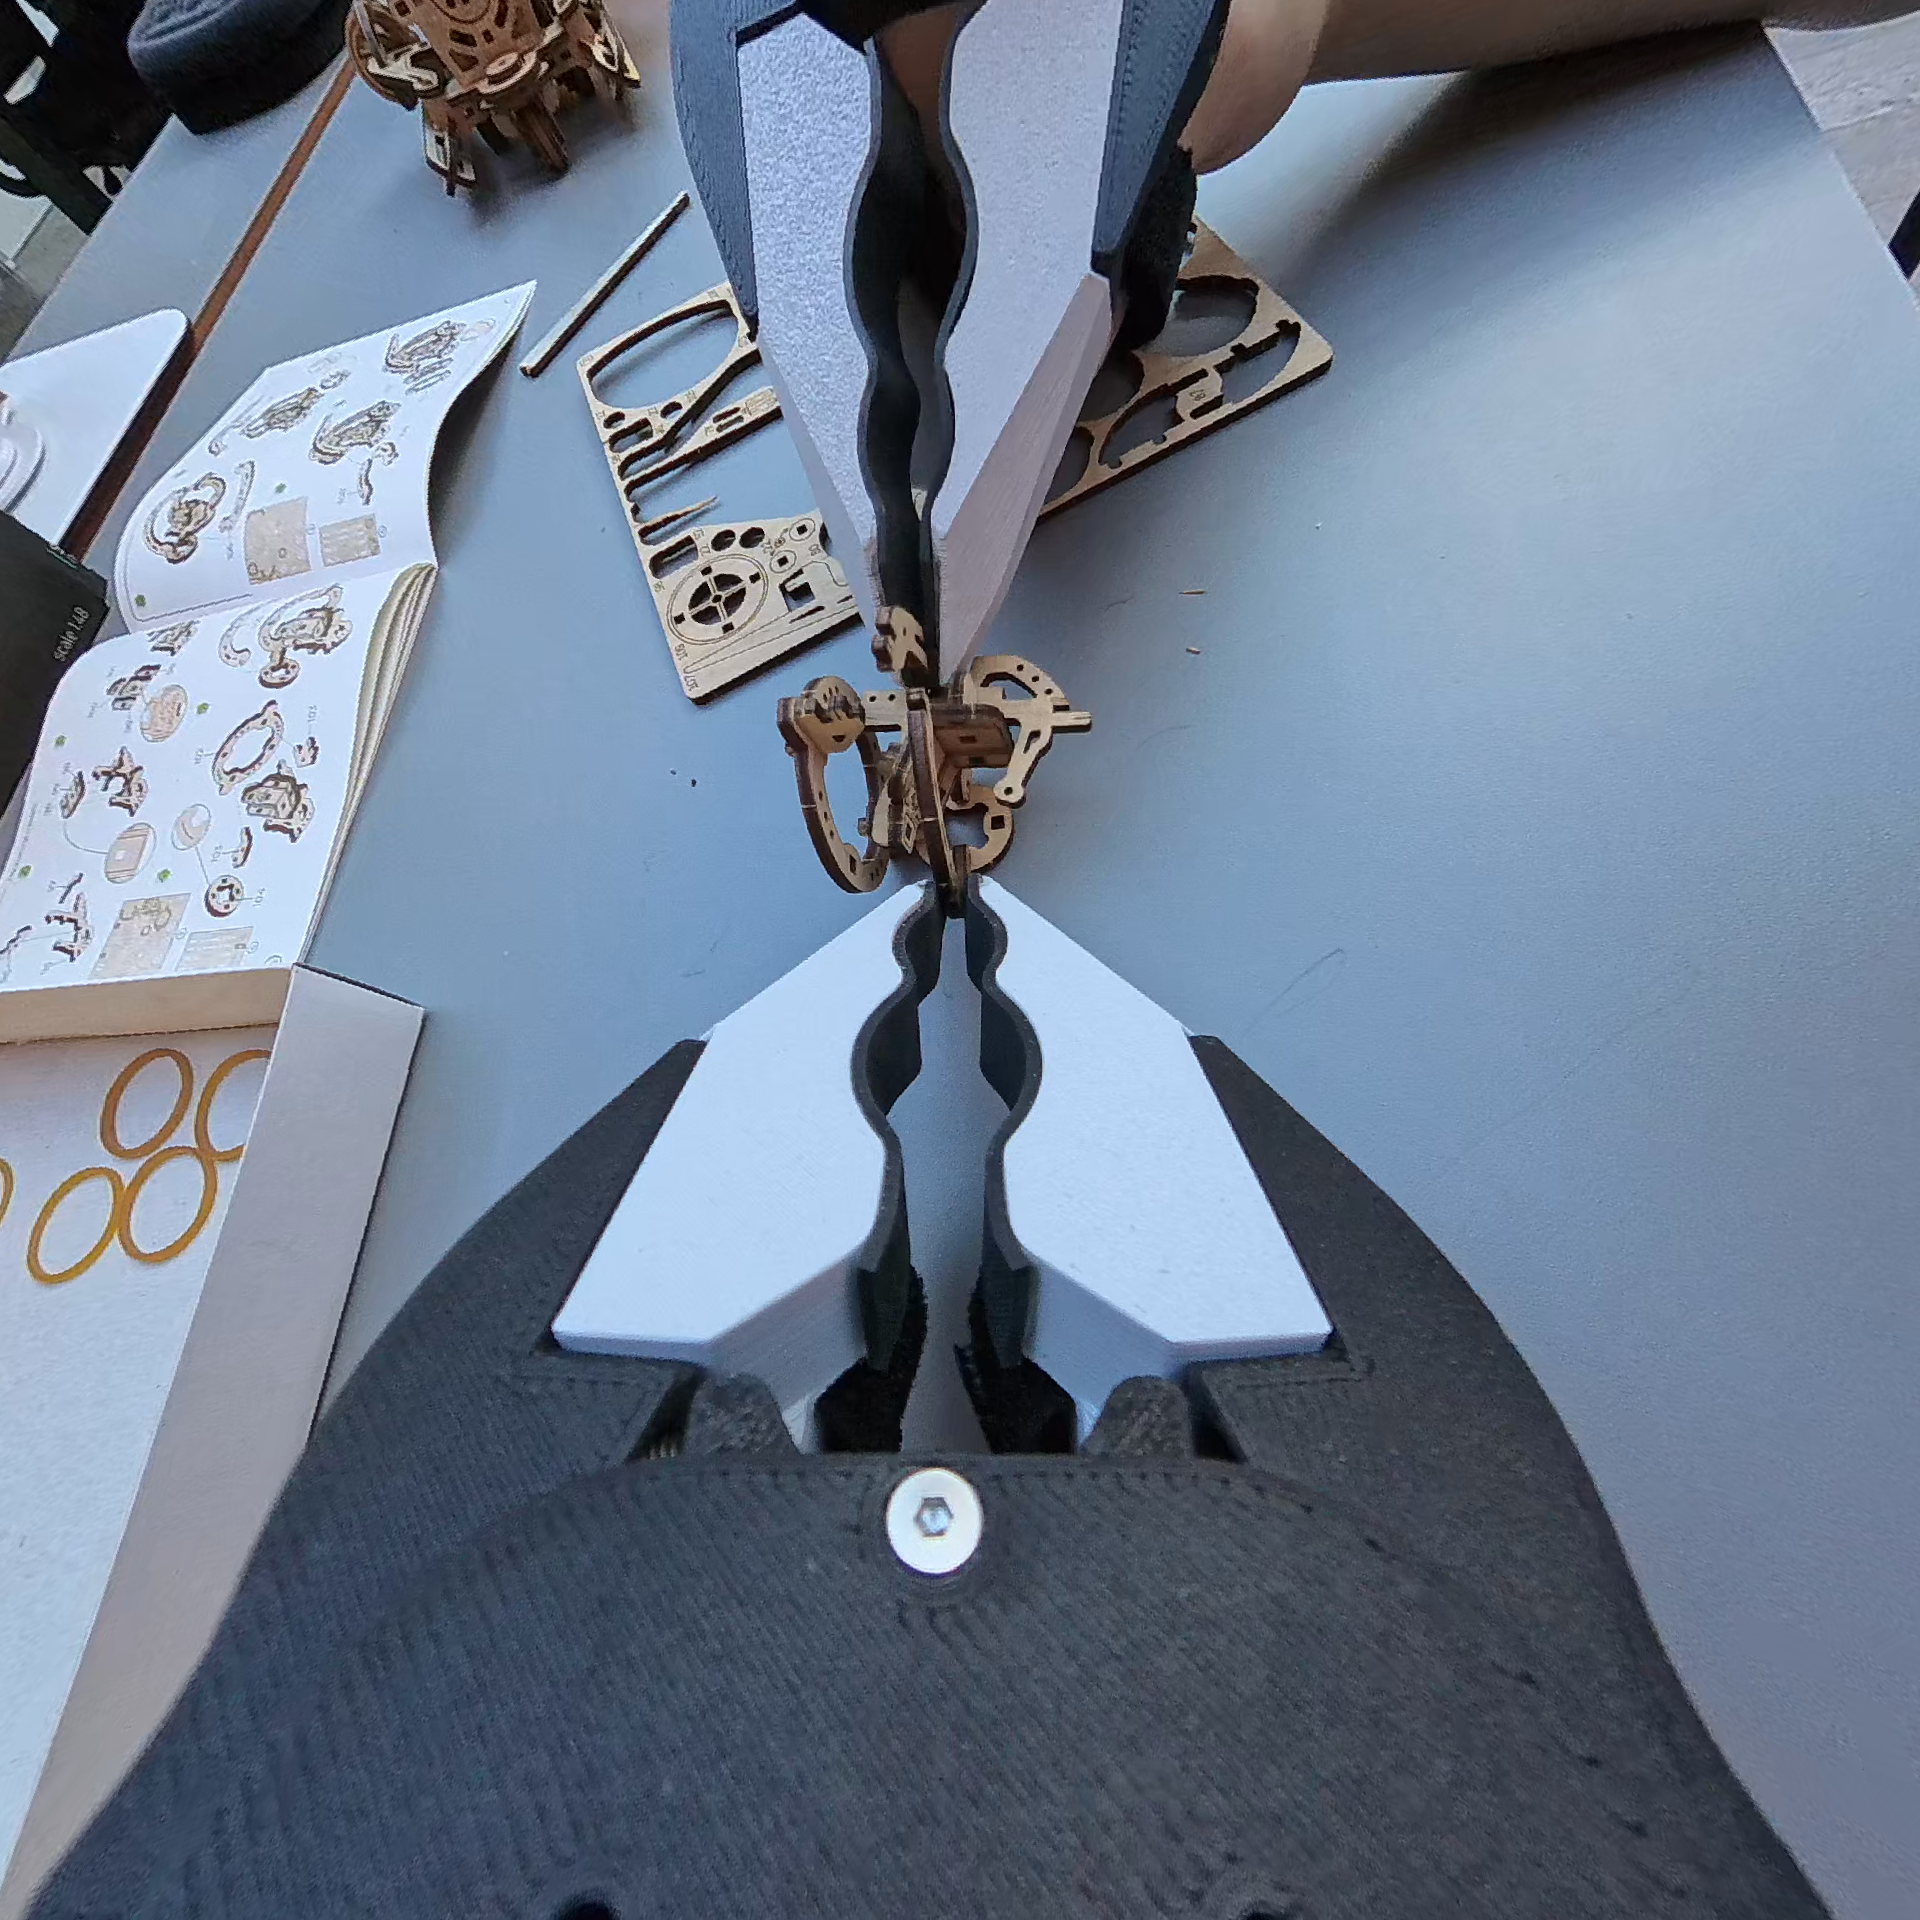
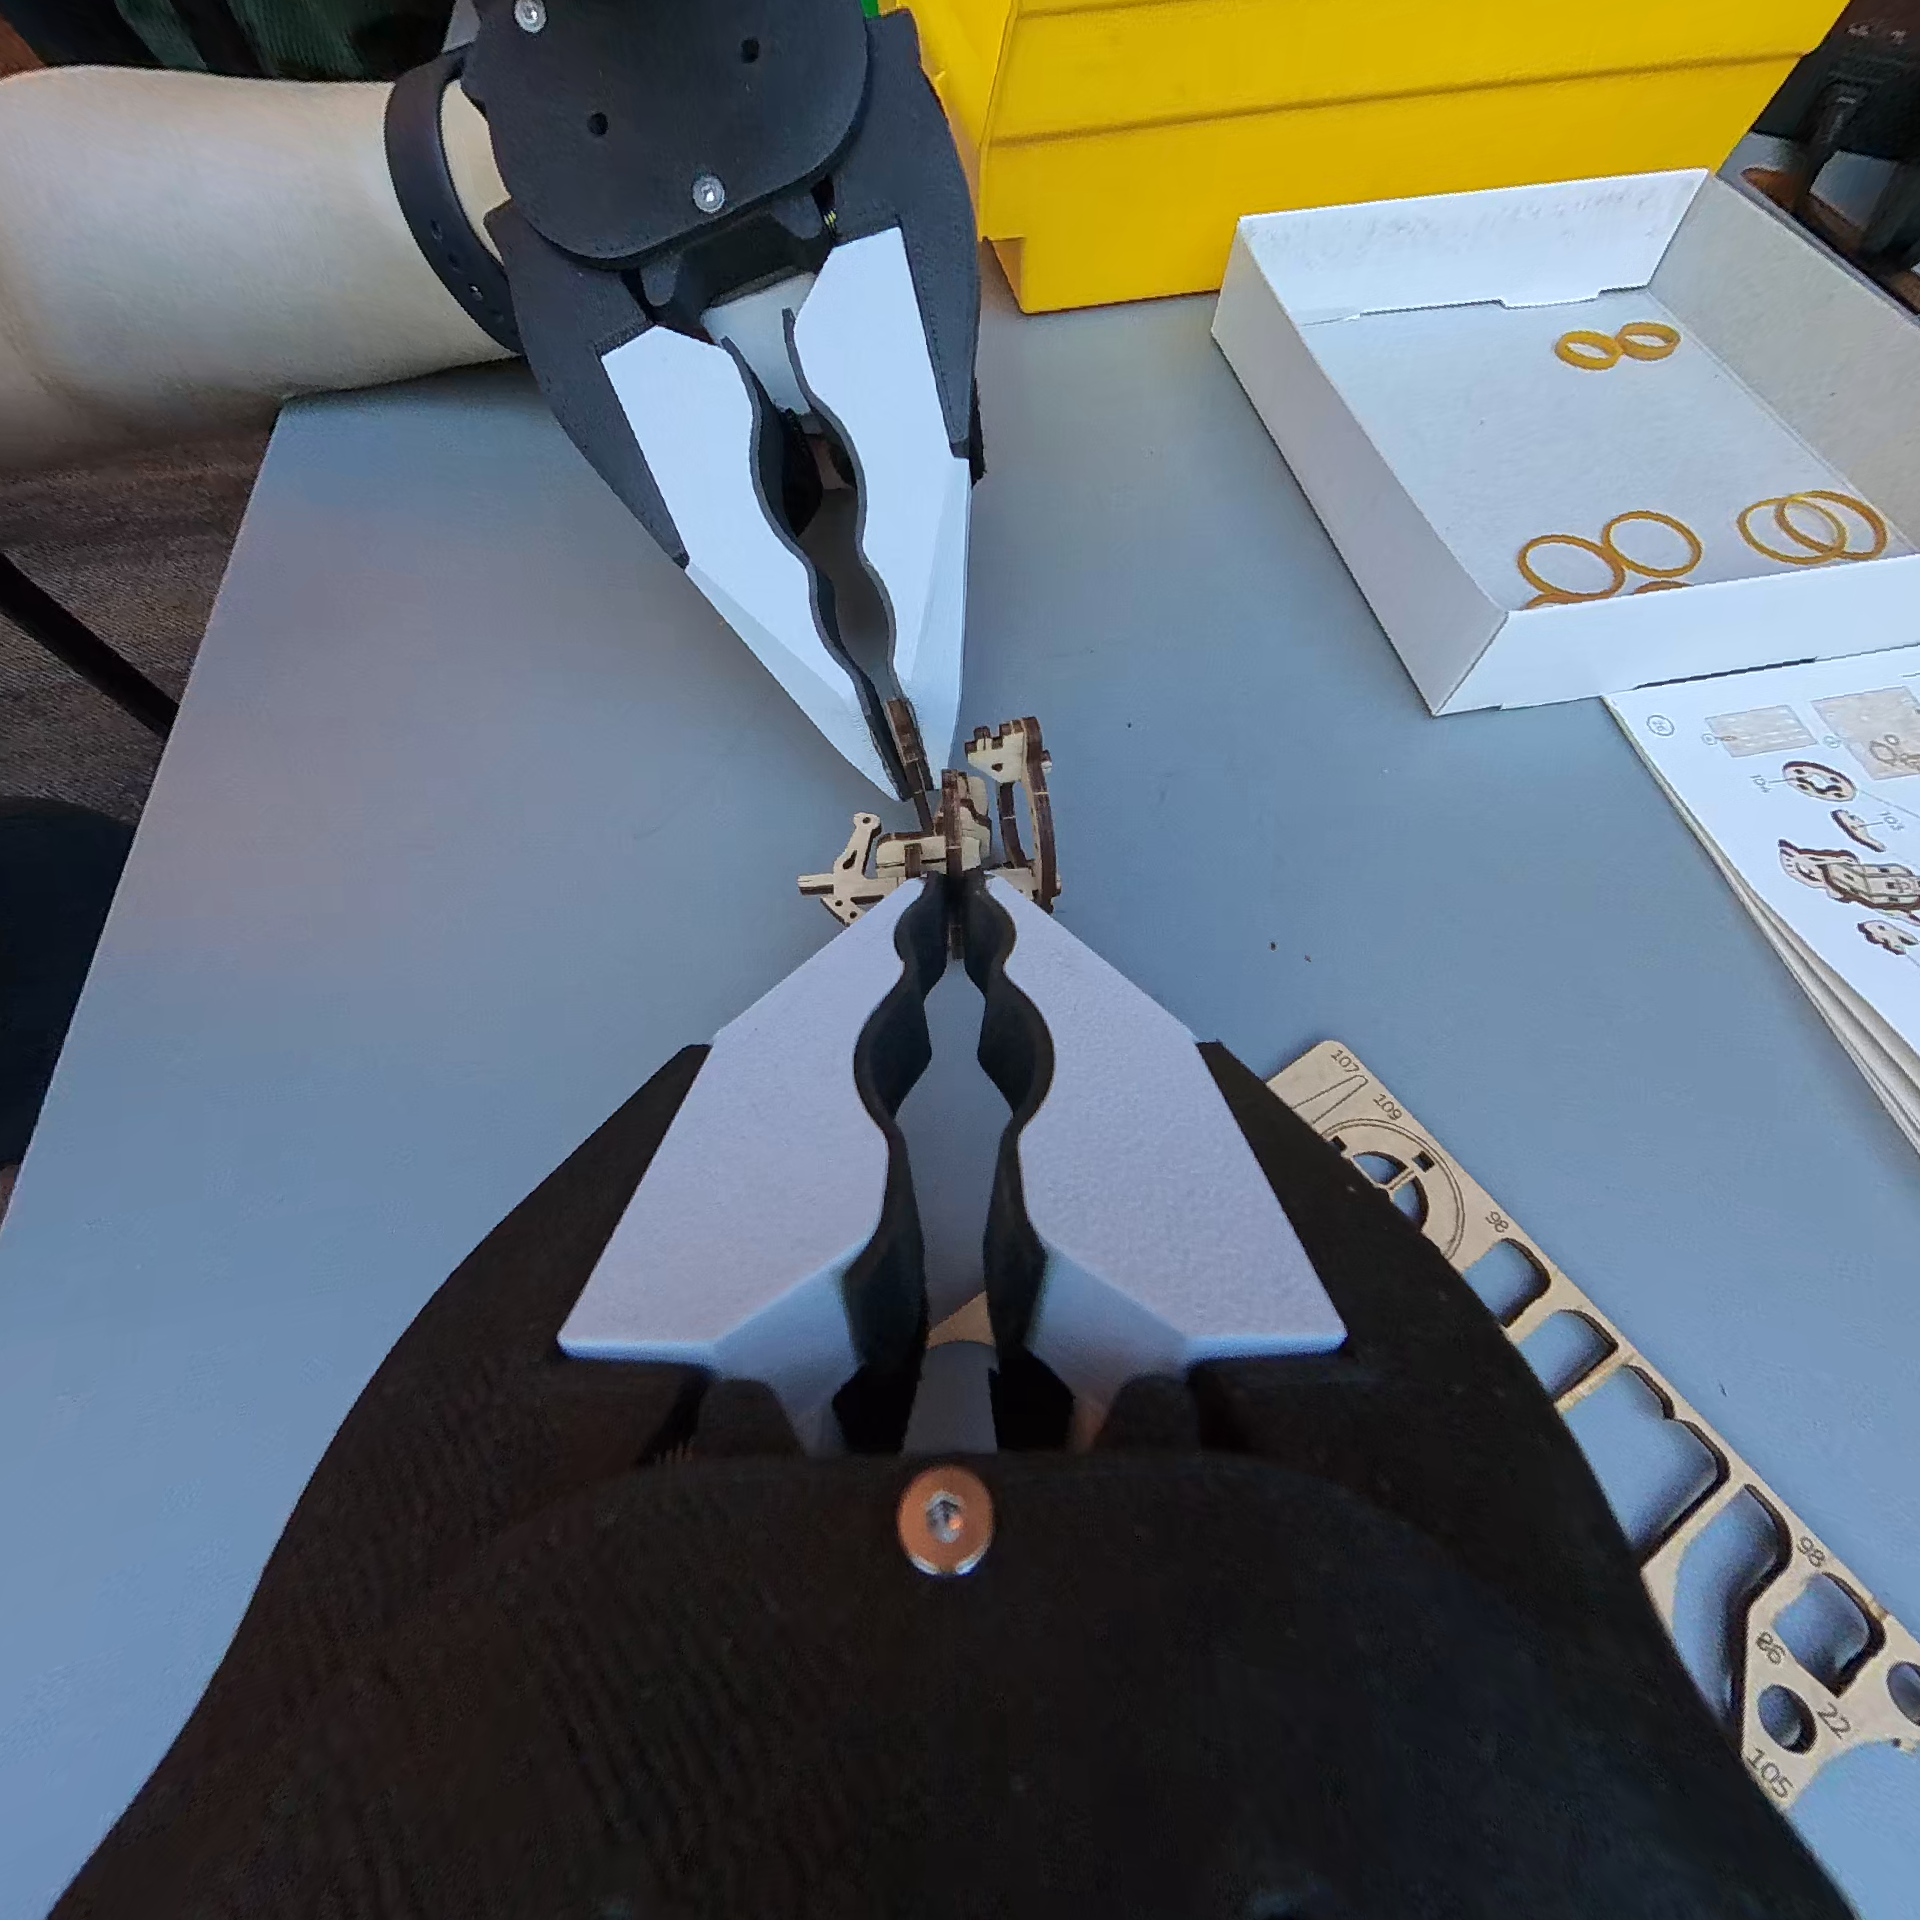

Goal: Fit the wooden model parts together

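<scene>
Wood model (image 1: 914, 790), part-built, at middle of grey table (image 1: 1507, 935); cannot tell whether resting on the surface or lifted just clear. Left gripper (image 1: 943, 899) nearly closed, only a thin slit between fingertips, pinching curved lower rim of model. Right gripper (image 2: 951, 899) likewise nearly closed, clamping small flat wood piece (image 1: 900, 636) at its tips, seen edge-on in right wrist view. Small piece touching top of model, pressed against central block. Grippers facing each other tip to tip, model between them. Punched-out wood sheet (image 1: 707, 499) flat on table just beyond model, toward far edge, partly under right gripper. Thin wood stick (image 1: 608, 283) loose beside sheet, on its left. Open instruction booklet (image 1: 208, 675) along left edge of table. White cardboard box (image 2: 1351, 468) next to booklet, toward near-left corner, holding several yellow rubber bands (image 2: 1652, 545). Second wood model (image 1: 488, 62), more complete, standing at far-left corner. Yellow plastic bins (image 2: 1351, 125) just past the box. Bare forearm (image 2: 208, 229) with black wrist strap behind left gripper.
</scene>
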`<control>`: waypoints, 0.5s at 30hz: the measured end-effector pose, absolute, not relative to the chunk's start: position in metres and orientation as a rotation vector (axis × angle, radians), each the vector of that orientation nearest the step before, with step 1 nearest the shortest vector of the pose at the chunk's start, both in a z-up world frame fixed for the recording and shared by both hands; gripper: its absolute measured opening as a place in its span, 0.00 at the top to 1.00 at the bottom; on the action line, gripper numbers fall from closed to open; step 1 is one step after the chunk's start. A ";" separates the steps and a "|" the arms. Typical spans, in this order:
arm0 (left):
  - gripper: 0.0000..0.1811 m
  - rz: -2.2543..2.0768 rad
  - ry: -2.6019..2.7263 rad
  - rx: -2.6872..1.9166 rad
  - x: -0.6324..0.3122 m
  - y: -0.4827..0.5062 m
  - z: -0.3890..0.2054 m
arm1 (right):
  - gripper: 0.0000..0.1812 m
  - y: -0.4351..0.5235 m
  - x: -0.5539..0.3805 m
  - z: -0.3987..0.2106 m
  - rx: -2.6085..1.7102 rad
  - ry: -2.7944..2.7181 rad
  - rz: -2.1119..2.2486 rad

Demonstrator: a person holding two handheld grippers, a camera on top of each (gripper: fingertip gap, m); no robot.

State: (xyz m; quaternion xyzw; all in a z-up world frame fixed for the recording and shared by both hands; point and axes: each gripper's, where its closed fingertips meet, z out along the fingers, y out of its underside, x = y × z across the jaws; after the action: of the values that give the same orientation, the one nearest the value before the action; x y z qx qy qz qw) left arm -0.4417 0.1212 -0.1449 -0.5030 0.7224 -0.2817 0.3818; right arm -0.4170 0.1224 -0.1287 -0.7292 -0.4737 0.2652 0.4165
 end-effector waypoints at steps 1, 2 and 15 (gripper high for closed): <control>0.99 -0.719 1.843 -1.284 -0.442 0.121 -0.145 | 0.99 0.122 -0.417 -0.129 -1.830 -1.190 0.661; 0.99 -0.720 1.843 -1.285 -0.442 0.121 -0.145 | 0.98 0.122 -0.417 -0.129 -1.834 -1.186 0.669; 0.99 -0.703 1.840 -1.274 -0.442 0.123 -0.145 | 0.98 0.120 -0.416 -0.129 -1.839 -1.163 0.747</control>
State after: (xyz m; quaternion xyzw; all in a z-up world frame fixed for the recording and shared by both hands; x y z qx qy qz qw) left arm -0.4415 0.1228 -0.1451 -0.5008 0.7231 -0.2763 0.3873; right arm -0.4163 0.1196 -0.1290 -0.7296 -0.4614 0.2966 0.4084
